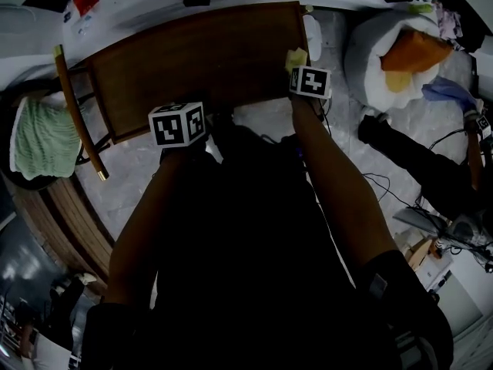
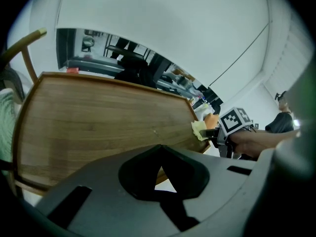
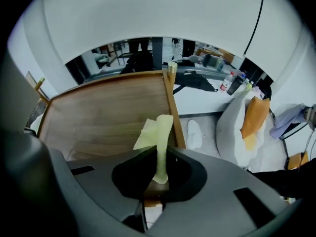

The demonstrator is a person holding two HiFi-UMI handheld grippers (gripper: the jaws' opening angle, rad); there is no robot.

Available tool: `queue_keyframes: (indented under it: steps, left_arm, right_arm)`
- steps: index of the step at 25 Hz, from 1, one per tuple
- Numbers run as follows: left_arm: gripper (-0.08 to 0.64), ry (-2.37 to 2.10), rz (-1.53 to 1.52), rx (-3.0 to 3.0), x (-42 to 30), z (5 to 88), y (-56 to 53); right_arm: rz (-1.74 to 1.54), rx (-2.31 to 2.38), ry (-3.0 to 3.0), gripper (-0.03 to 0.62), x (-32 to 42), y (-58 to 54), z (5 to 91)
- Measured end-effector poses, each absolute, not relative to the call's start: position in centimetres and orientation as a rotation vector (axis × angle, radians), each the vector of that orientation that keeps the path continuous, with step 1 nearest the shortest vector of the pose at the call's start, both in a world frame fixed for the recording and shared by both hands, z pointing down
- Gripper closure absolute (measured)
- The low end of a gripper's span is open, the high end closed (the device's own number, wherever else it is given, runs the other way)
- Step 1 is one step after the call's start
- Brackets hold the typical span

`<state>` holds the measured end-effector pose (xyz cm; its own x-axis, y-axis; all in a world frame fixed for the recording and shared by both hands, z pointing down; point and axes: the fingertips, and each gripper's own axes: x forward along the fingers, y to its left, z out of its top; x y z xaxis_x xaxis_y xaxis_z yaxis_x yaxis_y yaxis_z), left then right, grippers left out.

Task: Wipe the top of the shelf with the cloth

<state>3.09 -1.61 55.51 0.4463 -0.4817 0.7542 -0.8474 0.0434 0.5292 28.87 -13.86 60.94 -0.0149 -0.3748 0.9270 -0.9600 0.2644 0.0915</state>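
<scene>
- Left gripper [image 2: 160, 158] sat over the near edge, jaws pretty much closed with nothing in them.
- Right gripper [image 3: 158, 168] was clamped on the pale yellow cloth [image 3: 156, 131], which stuck out onto the brown wooden shelf top [image 1: 200, 52] by its right edge.
- Further right, a white beanbag [image 1: 368, 48] sat on the floor.
</scene>
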Motion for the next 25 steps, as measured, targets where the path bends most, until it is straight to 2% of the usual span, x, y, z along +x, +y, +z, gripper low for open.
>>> queue_keyframes:
  steps: [4, 12, 15, 19, 25]
  left_arm:
    - [0.551, -1.2, 0.367, 1.591, 0.1, 54.2, 0.3]
    - [0.551, -1.255, 0.355, 1.558, -10.1, 51.1, 7.3]
    - [0.551, -1.265, 0.359, 1.543, -13.6, 50.6, 10.0]
    - [0.551, -1.252, 0.398, 1.555, -16.3, 50.3, 12.7]
    - [0.551, -1.21, 0.447, 1.576, -19.0, 51.0, 15.5]
  right_arm:
    - [0.795, 1.23, -1.758, 0.551, 23.6, -13.6, 58.6]
    - [1.123, 0.417, -2.141, 0.551, -5.4, 0.8, 57.4]
    - [1.13, 0.222, -2.171, 0.551, -13.8, 6.1, 57.9]
    - [1.032, 0.128, -2.105, 0.551, -19.3, 10.3, 60.8]
    - [0.892, 0.091, -2.011, 0.551, -21.9, 12.3, 63.5]
